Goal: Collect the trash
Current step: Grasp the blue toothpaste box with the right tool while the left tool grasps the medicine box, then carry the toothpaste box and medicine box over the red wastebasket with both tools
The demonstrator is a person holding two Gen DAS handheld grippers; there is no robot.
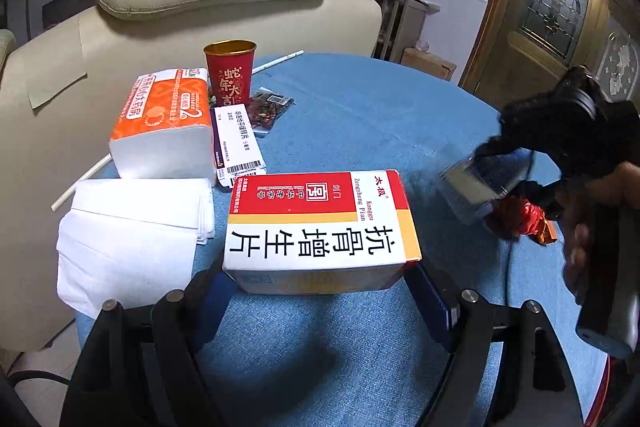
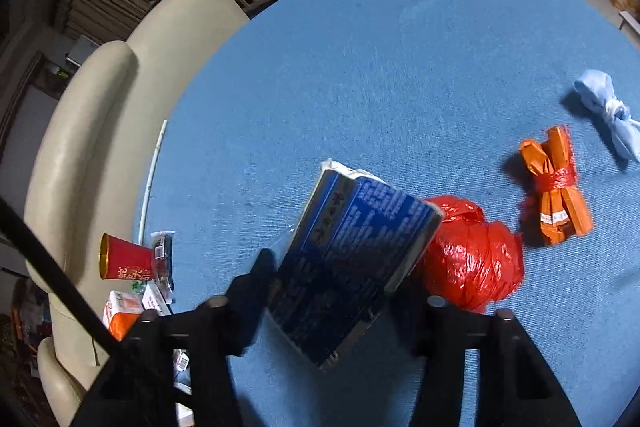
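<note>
Blue packet [image 2: 352,259] clamped between the right gripper [image 2: 344,291] fingers, tilted and lifted clear of the blue desk [image 2: 380,67], just beside the red plastic bag ball [image 2: 476,259]. Seen from the left wrist view too: same packet [image 1: 476,187] raised over the red ball at the desk's right edge. Red-and-white medicine box [image 1: 320,231] lying flat between the wide-spread fingers of the left gripper [image 1: 320,283], pads close to both ends; whether touching yet cannot be told, and no sign of a squeeze.

Step in hand, by the look of it: one piece already picked up on the right, a second lined up for a grasp on the left. Next move likely calls for closing the left on the box ends, squarely, then carrying both to a bin. No bin in view.

Farther out: orange bundle [image 2: 556,187], light blue knotted bag [image 2: 608,111], red cup [image 1: 230,73], tissue pack [image 1: 164,123], white tissues [image 1: 132,227], straw [image 1: 280,61].
</note>
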